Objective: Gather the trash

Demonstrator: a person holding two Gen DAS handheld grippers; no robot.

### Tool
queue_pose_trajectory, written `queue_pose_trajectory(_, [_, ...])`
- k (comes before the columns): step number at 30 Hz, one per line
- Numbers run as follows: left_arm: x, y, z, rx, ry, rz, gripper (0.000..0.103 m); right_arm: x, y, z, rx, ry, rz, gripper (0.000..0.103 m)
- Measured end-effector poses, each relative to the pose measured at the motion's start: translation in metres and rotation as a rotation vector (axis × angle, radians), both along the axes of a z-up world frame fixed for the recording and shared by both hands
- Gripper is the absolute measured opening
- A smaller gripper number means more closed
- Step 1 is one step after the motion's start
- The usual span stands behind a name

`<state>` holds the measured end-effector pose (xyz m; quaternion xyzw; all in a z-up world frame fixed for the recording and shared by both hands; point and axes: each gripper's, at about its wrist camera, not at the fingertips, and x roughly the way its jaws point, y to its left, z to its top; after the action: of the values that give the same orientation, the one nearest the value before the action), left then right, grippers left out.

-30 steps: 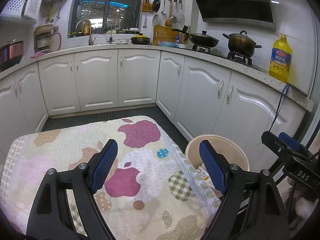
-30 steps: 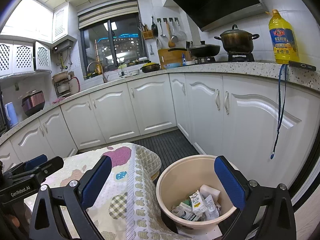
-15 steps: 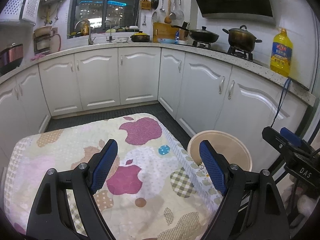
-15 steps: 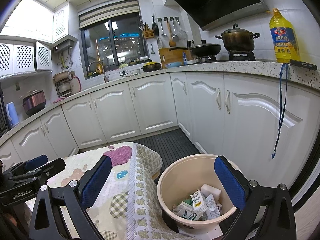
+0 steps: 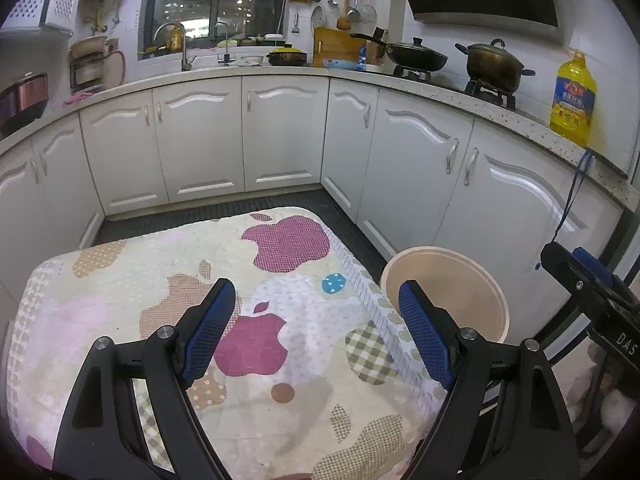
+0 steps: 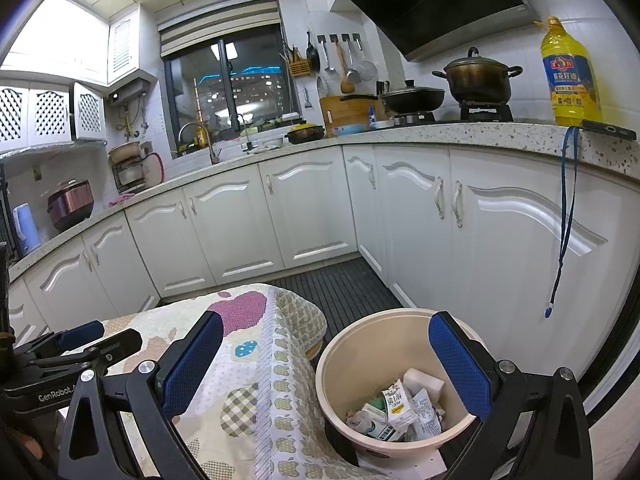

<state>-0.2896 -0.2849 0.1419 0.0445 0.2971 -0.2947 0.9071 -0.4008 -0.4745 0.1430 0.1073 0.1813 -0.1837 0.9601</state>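
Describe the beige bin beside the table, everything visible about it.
The beige bin is a round, open-topped tub, plastic by its look, standing upright on the floor right beside the cloth-covered table, whose hanging cloth reaches its rim. At its bottom lies trash: crumpled cartons, wrappers and a white block. Its base is hidden.

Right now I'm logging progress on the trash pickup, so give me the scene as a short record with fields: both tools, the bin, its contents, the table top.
left tool: open, nothing between its fingers, over the patterned cloth
right tool: open, nothing held, straddling the edge of the cloth and the bin
bin: beige round tub on the floor beside the cloth-covered table
bin contents: crumpled wrappers and small cartons lying at the bottom
table cloth: apple print, no trash visible on the part in view
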Motion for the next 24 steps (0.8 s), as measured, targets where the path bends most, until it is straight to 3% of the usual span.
queue_pose_trajectory(24, [-0.0054, -0.0081, 0.0030, 0.016, -0.034, -0.023, 0.084, 0.0038, -0.0004, 0.0011, 0.005, 0.006, 0.006, 0.102])
